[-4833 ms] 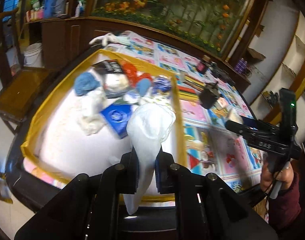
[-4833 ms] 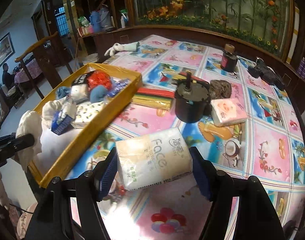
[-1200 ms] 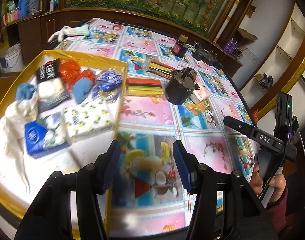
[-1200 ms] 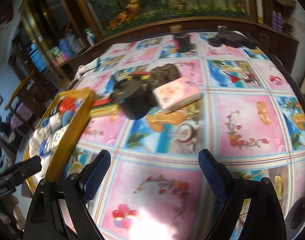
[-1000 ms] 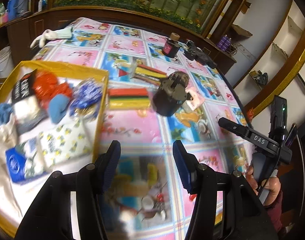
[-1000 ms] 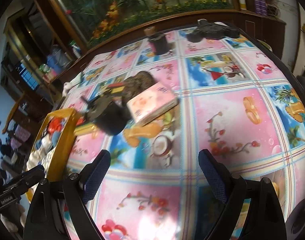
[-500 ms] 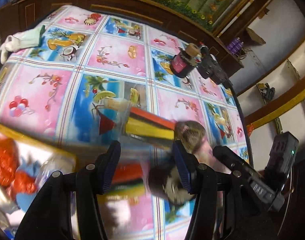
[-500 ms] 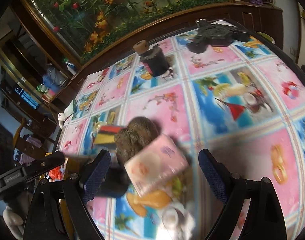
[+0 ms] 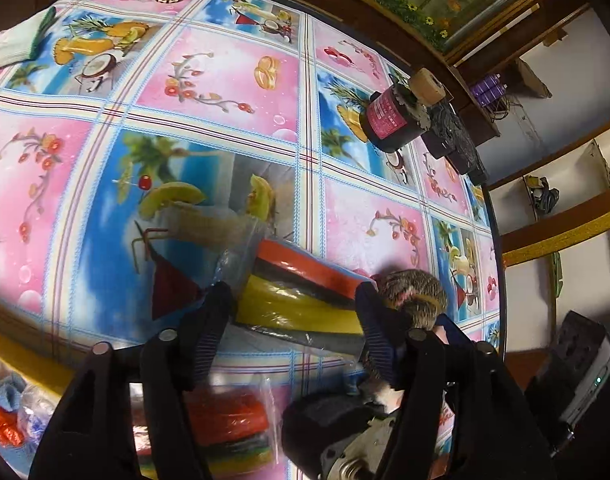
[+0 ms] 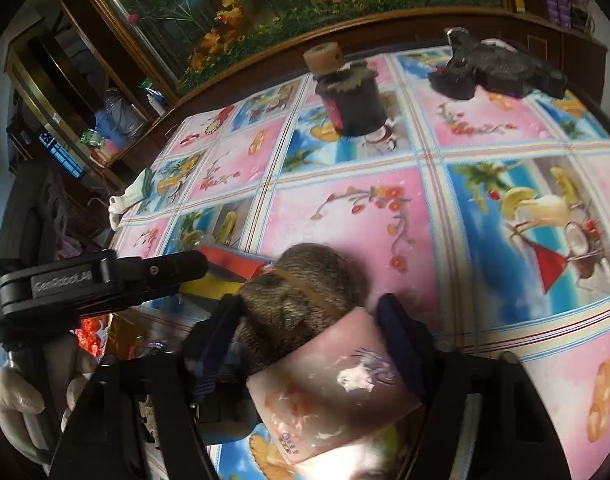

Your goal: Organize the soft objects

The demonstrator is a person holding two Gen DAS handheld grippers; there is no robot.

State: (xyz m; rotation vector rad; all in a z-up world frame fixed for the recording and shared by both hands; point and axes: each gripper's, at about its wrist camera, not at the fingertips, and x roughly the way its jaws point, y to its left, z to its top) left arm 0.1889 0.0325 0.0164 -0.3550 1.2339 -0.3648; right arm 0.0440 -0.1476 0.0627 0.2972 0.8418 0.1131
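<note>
Between my right claw's spread fingers lies a pink tissue pack (image 10: 329, 396), a brown furry bundle (image 10: 301, 296) touching it just ahead; a striped wrapped roll (image 9: 301, 292) lies between my left's.

- One pink tissue pack (image 10: 329, 392)
- One brown furry bundle (image 10: 301, 292)
- Two packs of coloured strips (image 9: 301, 292), (image 9: 225, 432)
- One corked dark jar (image 10: 351, 96)
- One white glove (image 10: 129, 196)
- Two grippers (image 9: 291, 324), (image 10: 309, 344)

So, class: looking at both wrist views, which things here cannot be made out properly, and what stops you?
- Yellow tray, left wrist view: cut off by the frame edge and the left gripper.
- Black motor-like object, left wrist view: blurred, partly behind the fingers.
- Pink tissue pack, right wrist view: print too glary to read.
</note>
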